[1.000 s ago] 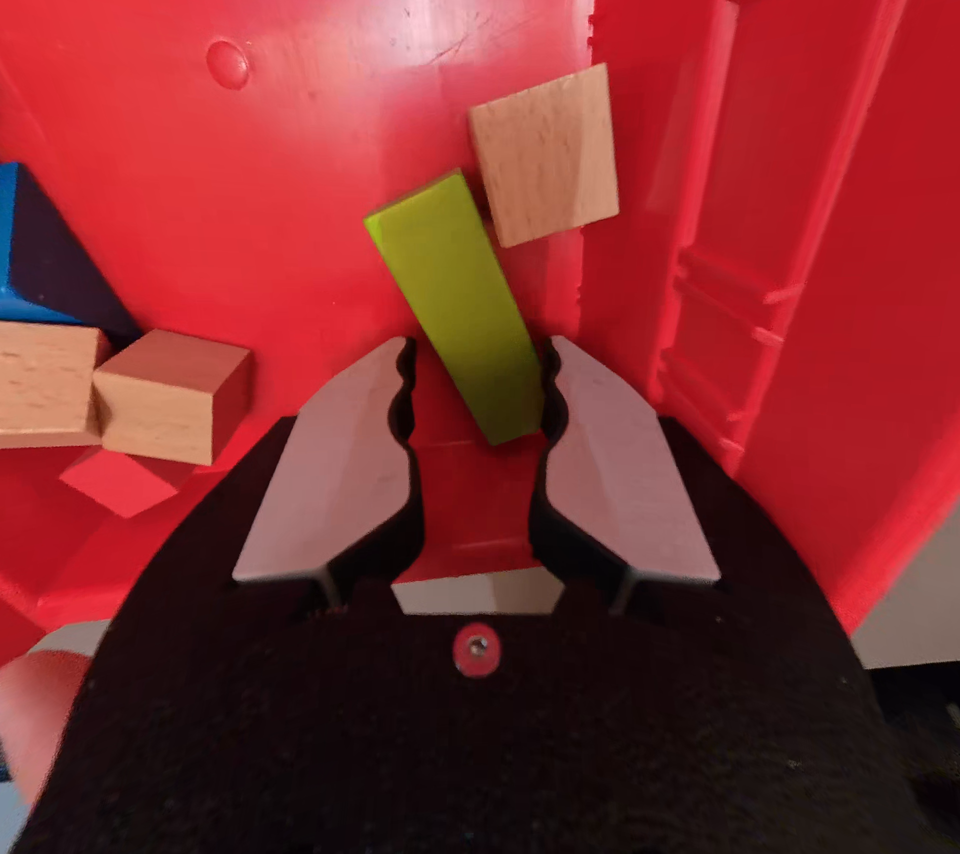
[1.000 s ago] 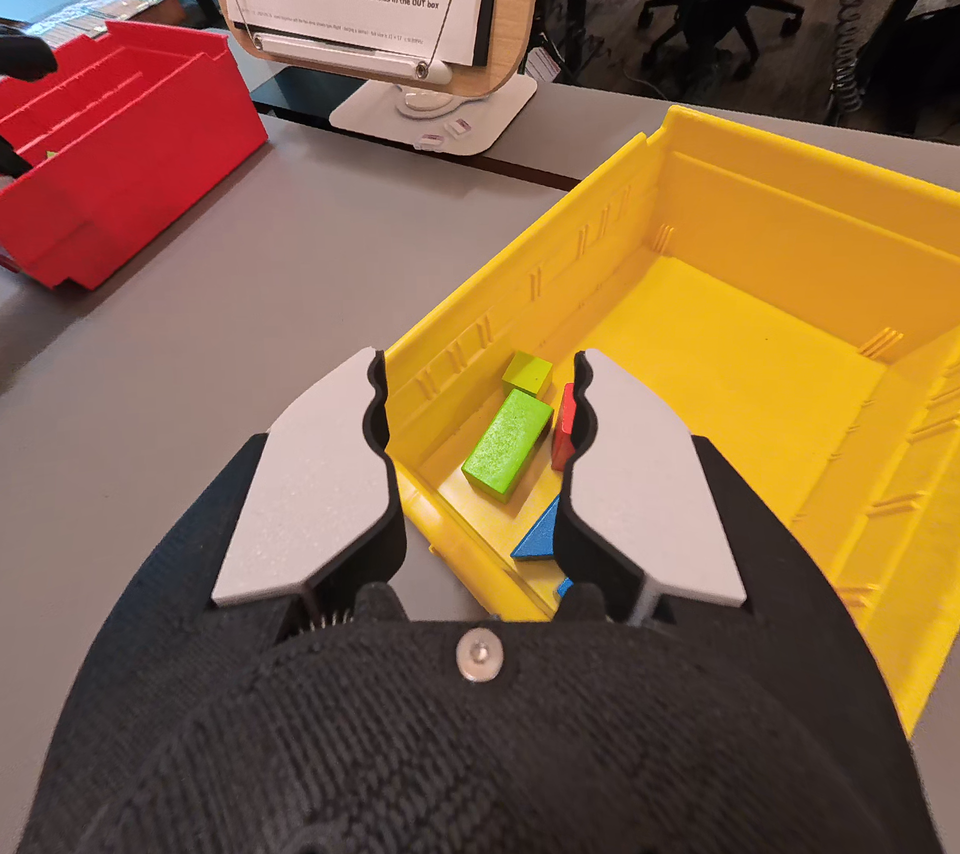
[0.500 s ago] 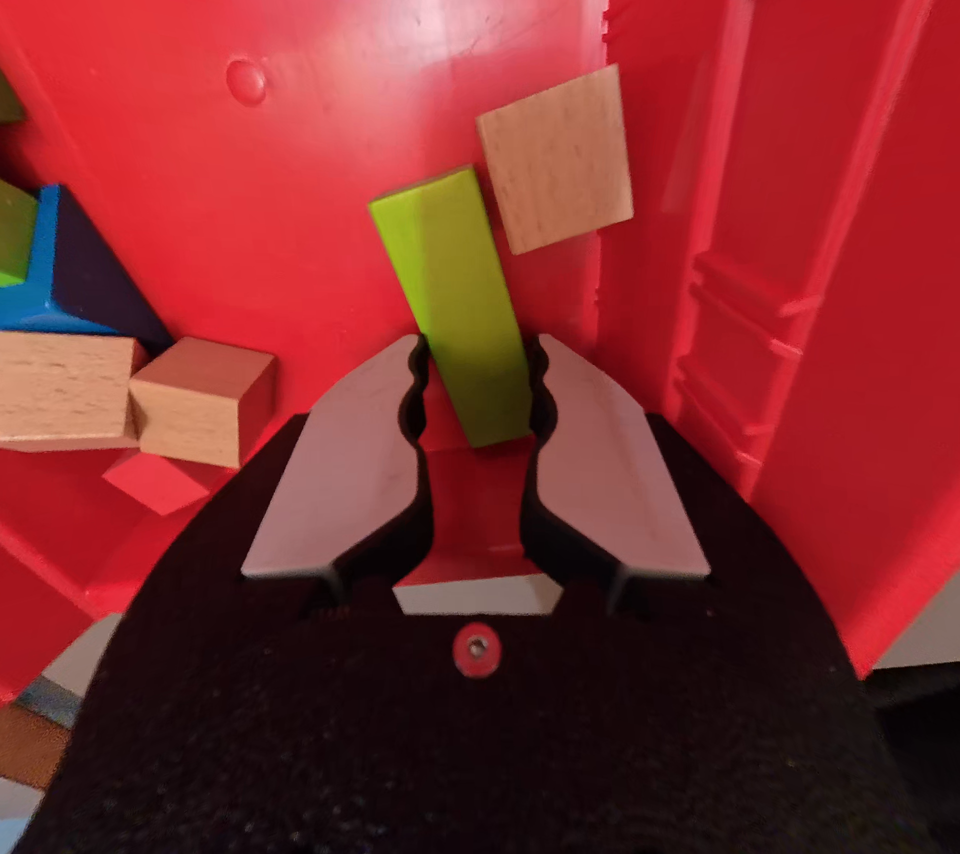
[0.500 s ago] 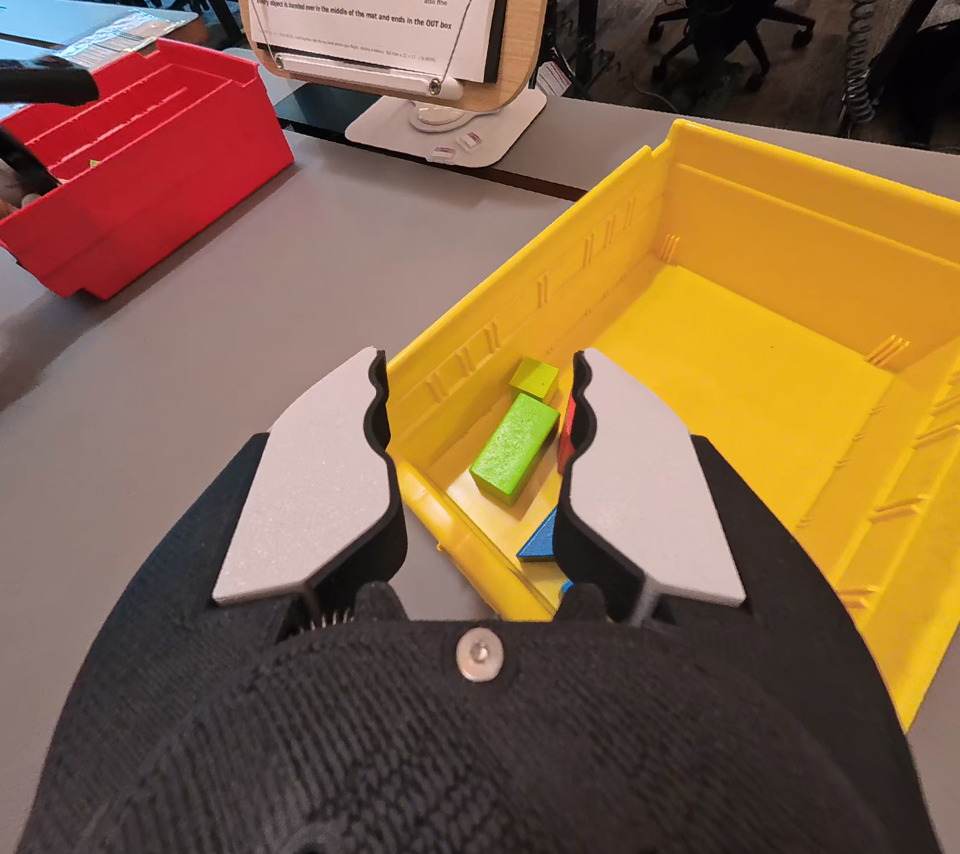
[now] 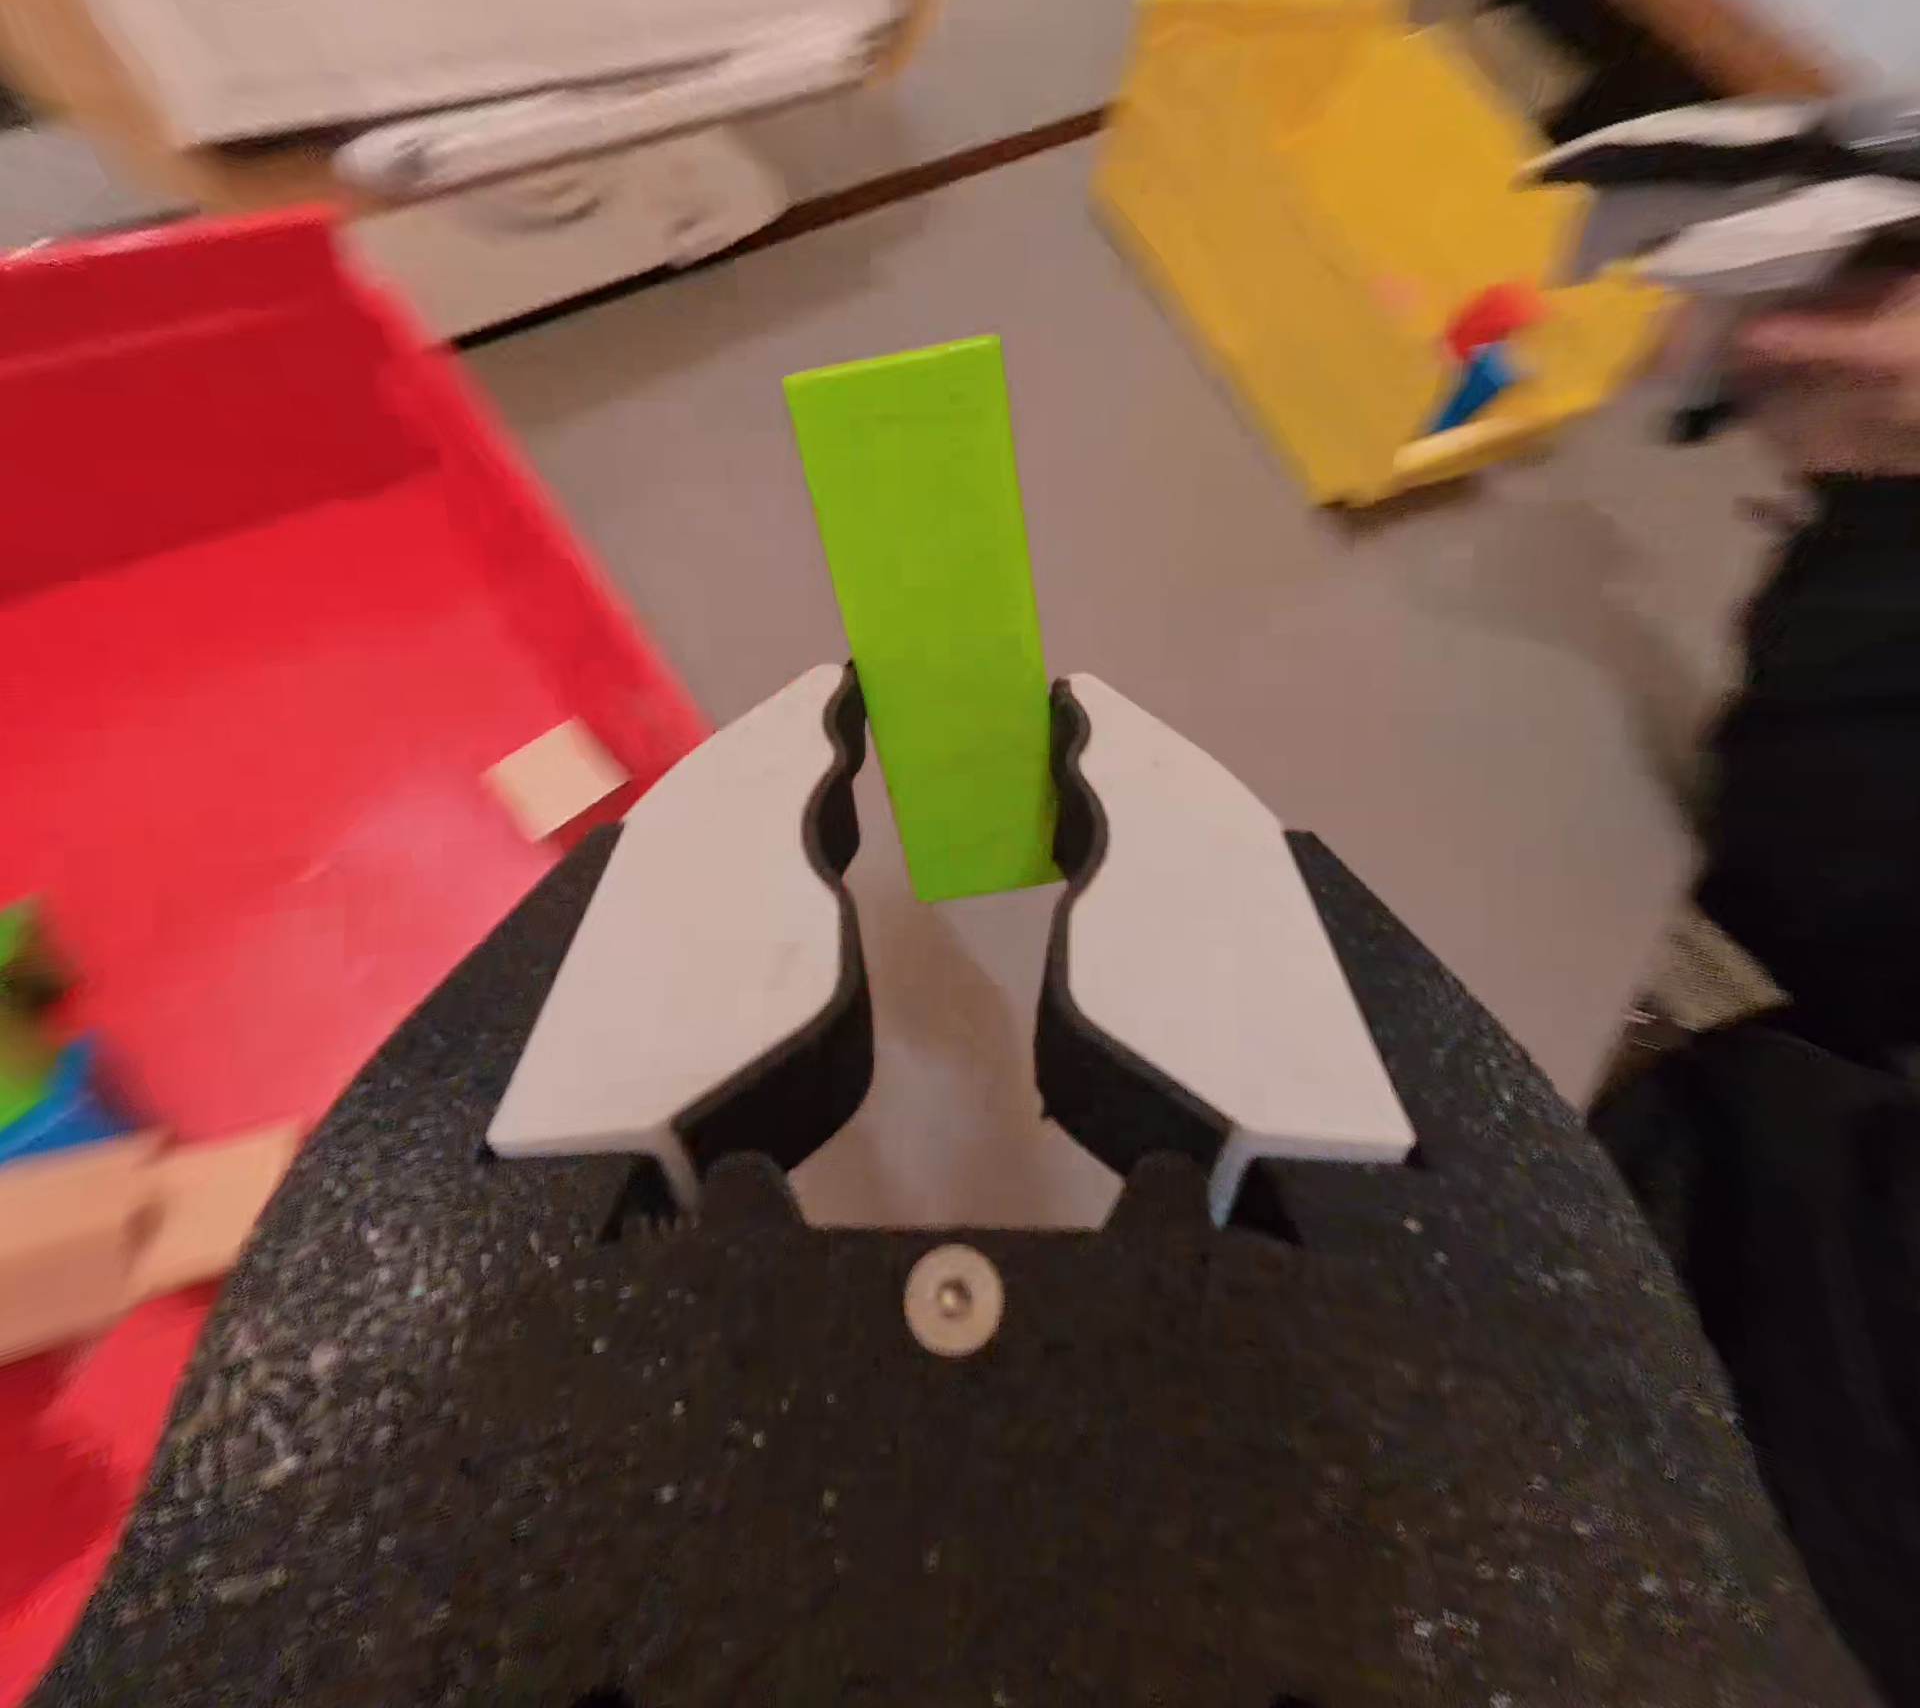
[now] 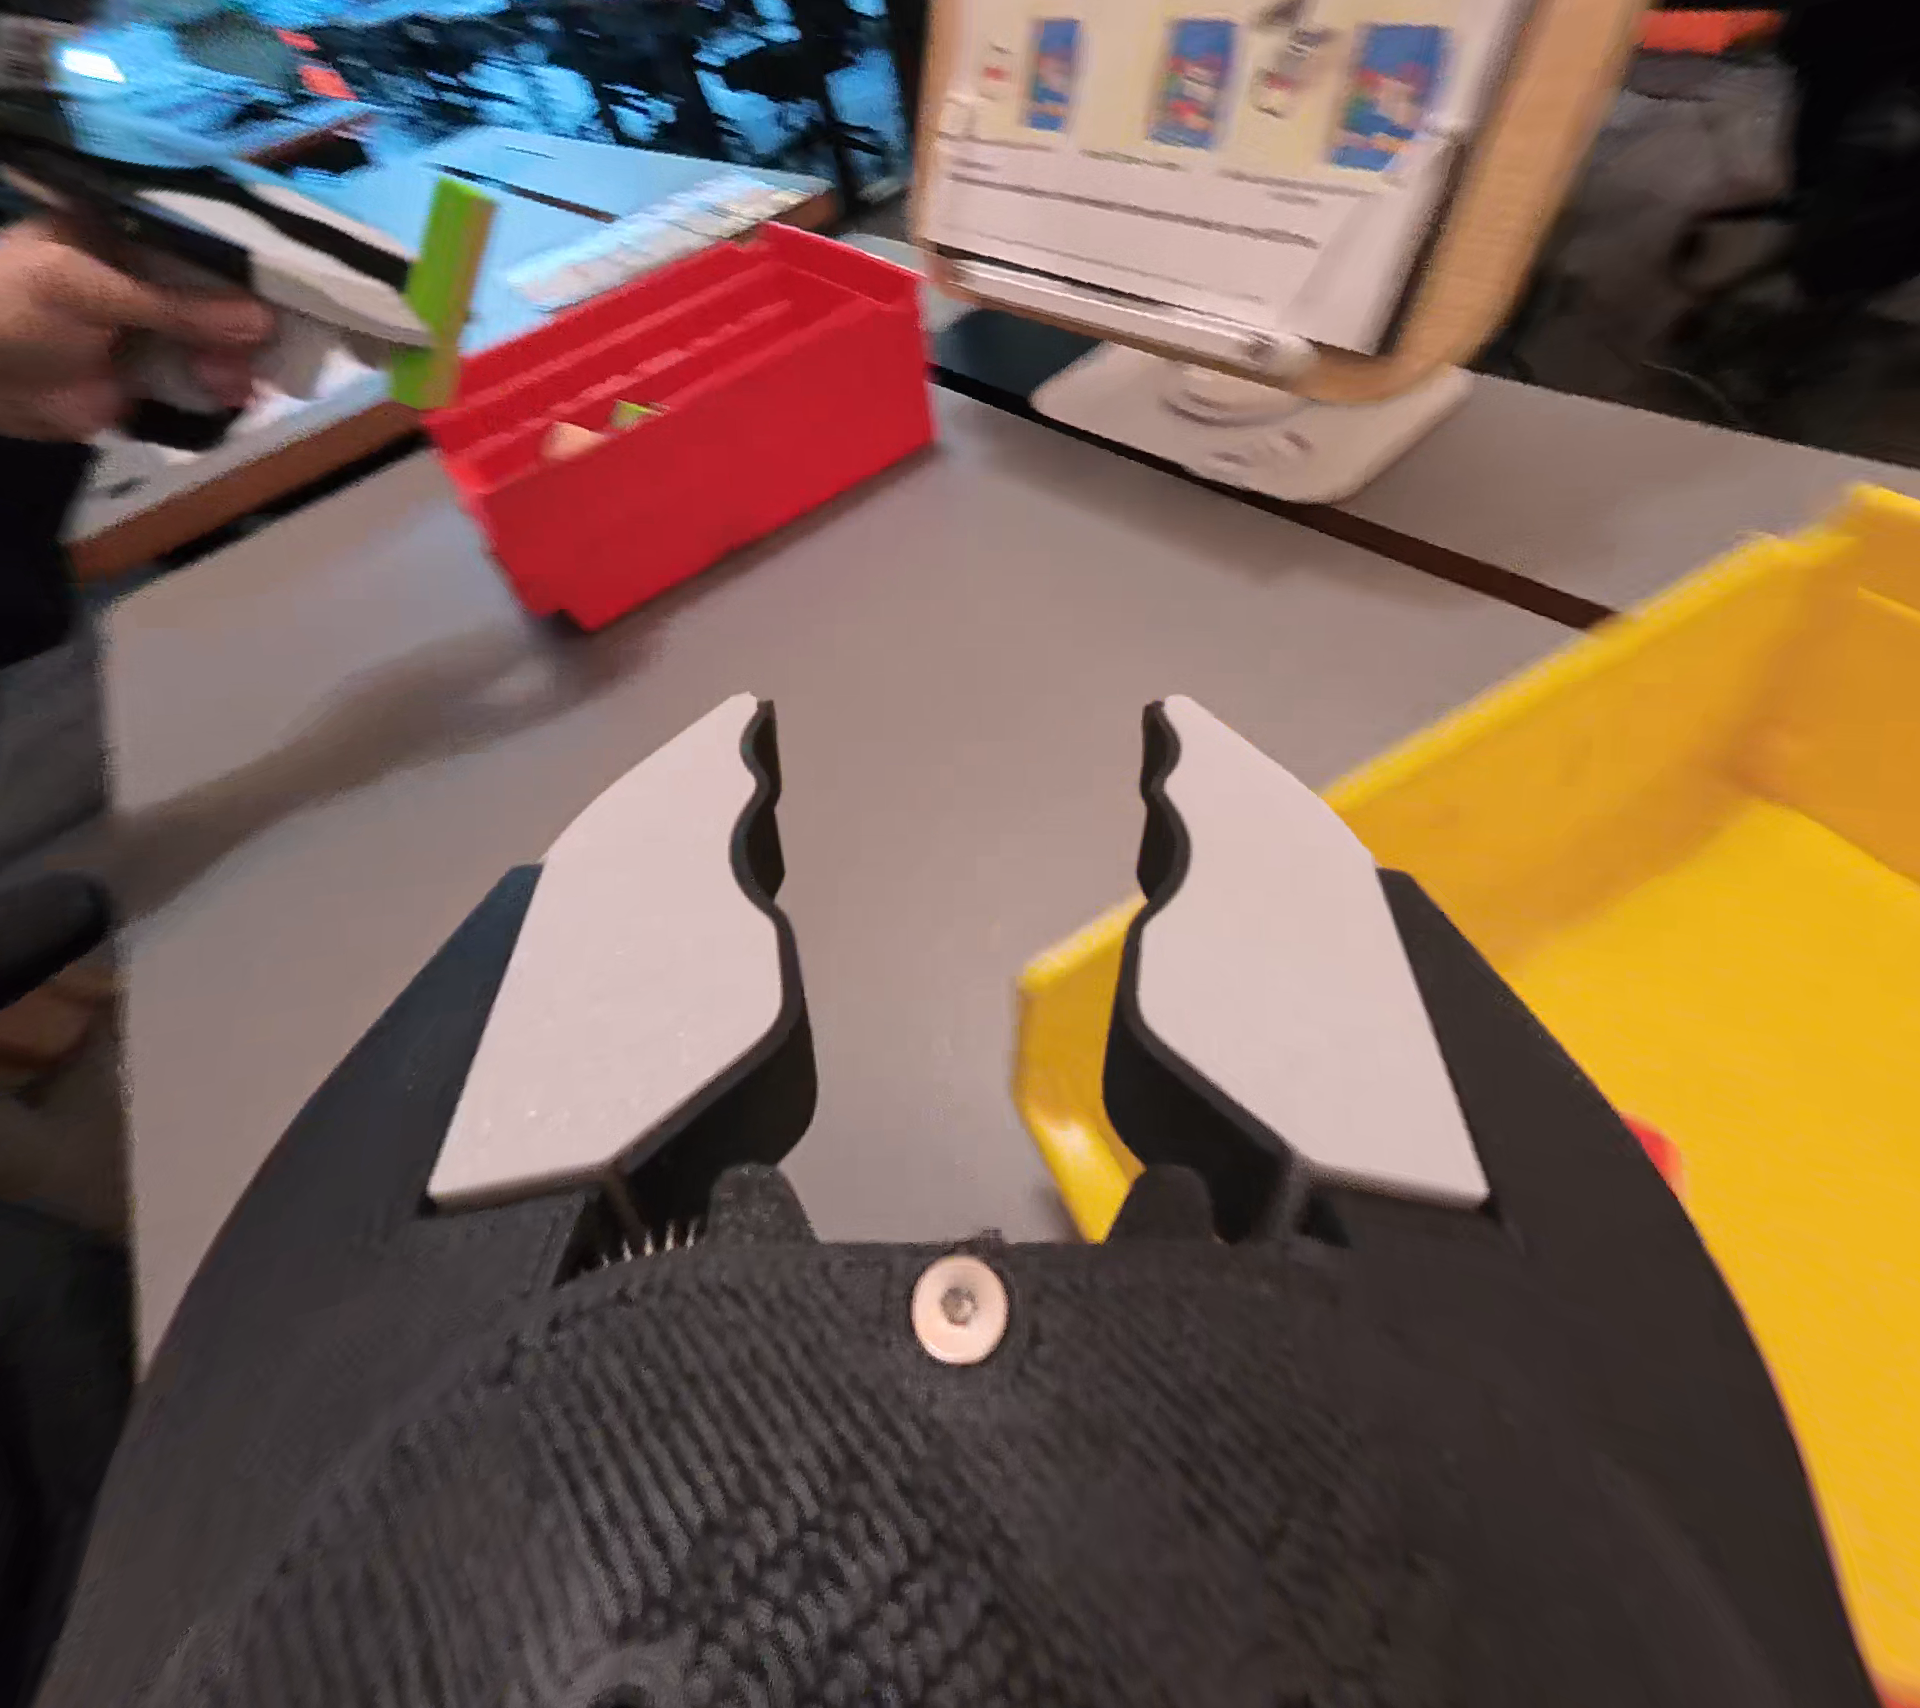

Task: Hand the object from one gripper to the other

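Grey-fingered claw [image 6: 958,713], black textured body, silver screw [image 6: 958,1309]

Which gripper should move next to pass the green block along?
Probably the right hand-held gripper. Its jaws are wide open with nothing between them, above the table. The left hand-held gripper already clamps the green block, most of it sticking out free to grab.

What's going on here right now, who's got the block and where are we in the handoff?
The left gripper is clamped on one end of a long green block, holding it above the grey table beside the red bin. The right gripper is open and empty, near the corner of the yellow bin. The two grippers are apart, so the handoff has not happened yet.
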